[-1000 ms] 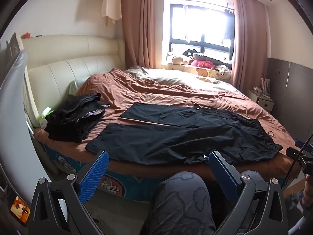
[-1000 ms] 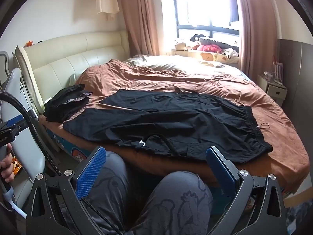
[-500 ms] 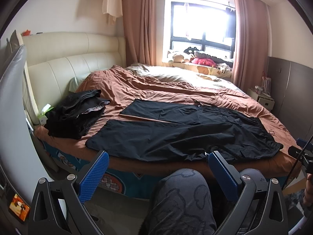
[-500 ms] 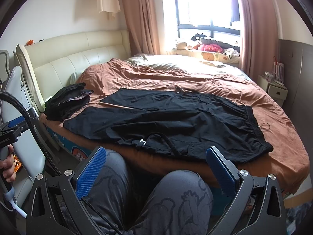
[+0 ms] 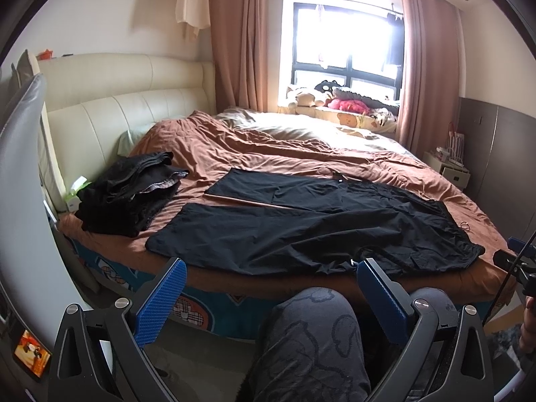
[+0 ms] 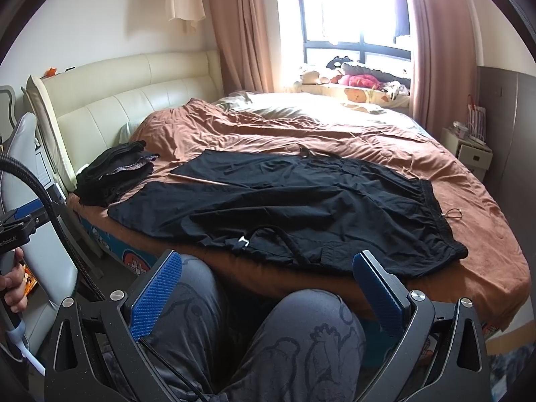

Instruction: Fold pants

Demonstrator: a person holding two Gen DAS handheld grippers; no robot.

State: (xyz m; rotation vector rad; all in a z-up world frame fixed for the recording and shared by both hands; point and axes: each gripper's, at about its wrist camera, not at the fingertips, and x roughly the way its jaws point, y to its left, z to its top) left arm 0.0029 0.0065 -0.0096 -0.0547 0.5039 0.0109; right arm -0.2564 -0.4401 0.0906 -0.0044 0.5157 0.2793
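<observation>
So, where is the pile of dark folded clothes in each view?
Left wrist: the pile of dark folded clothes lies left of centre on the bed, left of the black pants.
Right wrist: the pile lies at the left.
Shared landmark: the cream headboard behind it.

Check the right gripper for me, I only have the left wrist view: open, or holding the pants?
Observer: The right gripper is empty, its jaws wide open, short of the bed edge.
Operator: Anything on the pants' near edge? My finger blocks it.
Observer: Yes. On the black pants a metal clip lies near the edge, with a black cord looping beside it.
Operator: Who's got the left gripper?
Observer: A hand at far left wraps the handle of the left gripper.
</observation>
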